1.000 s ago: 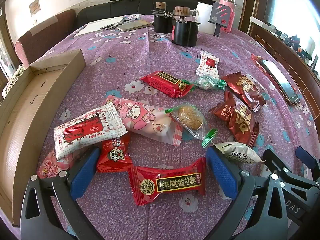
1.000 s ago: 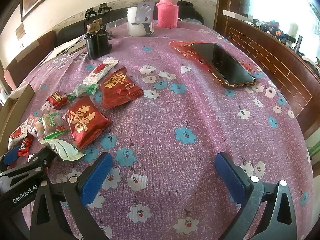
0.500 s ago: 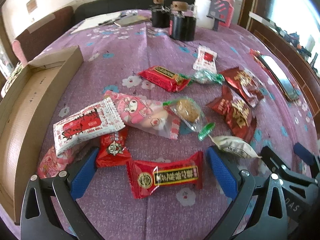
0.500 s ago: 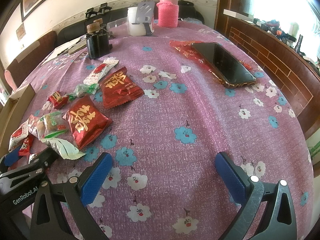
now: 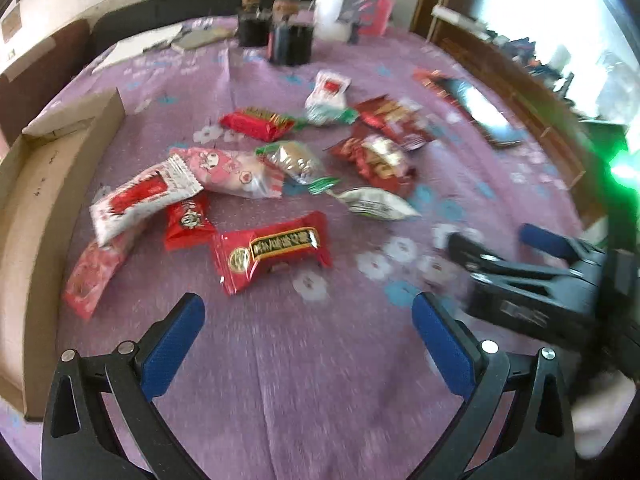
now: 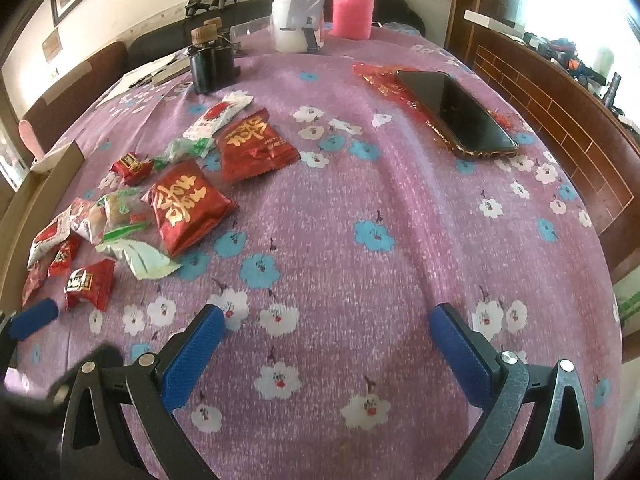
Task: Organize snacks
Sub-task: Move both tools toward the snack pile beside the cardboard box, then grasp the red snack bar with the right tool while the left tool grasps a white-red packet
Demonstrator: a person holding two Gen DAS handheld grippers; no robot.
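The snacks [image 5: 272, 184] lay scattered on the purple flowered surface [image 5: 320, 360], just right of an open cardboard box [image 5: 44, 208] at the left edge. Nearest the left gripper [image 5: 308, 320] was a red bar [image 5: 272, 250] with a gold label; beyond it lay a small red packet [image 5: 186, 220], a white-and-red packet [image 5: 140, 200] overlapping a pink cartoon pouch [image 5: 228, 170], a clear-wrapped cake [image 5: 294, 160], and a pale green sachet [image 5: 376, 204]. Two dark red packs [image 6: 188, 204] [image 6: 252, 148] lay farther right. The left gripper stood with fingers apart, empty, above bare cloth short of the red bar. The right gripper [image 6: 324, 344], likewise spread and empty, hovered over bare cloth well right of the snacks. A phone [image 6: 456, 112] rested on a red wrapper [image 6: 380, 78] at far right. At the far edge stood dark jars [image 6: 210, 62], a white tub [image 6: 288, 30] and a pink-sleeved bottle [image 6: 352, 6]. Nothing lay between either gripper and the snacks; the left view was blurred.
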